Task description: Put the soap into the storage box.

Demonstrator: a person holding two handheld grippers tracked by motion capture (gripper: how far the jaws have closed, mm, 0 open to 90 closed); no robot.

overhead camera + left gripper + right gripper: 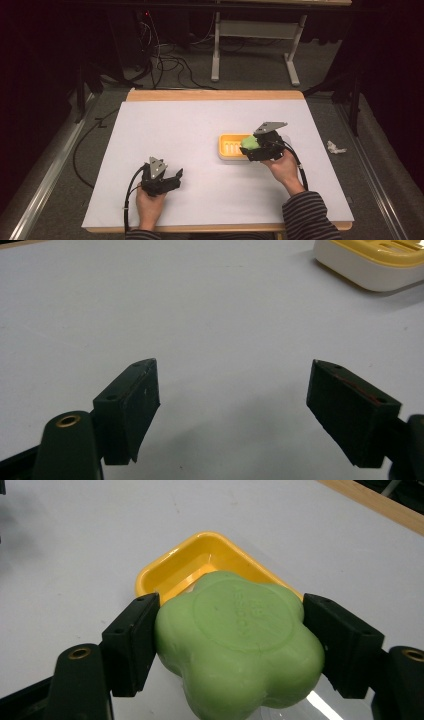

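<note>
Gripping smooth flower-shaped green soap [237,650], right tool [230,635], glossy yellow rectangular dish [172,570]

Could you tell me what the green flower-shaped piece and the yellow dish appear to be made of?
The green piece looks like soap: matte, waxy, with a moulded round stamp. The yellow dish looks like glossy moulded plastic, with a white base in the left gripper view.

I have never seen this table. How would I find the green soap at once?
Look at the white table, then its right half, where a yellow soap dish stands. Just right of the dish, over its near edge, the right gripper clamps the green soap between its black jaws. It is the only green thing, flower-shaped with rounded lobes.
</note>
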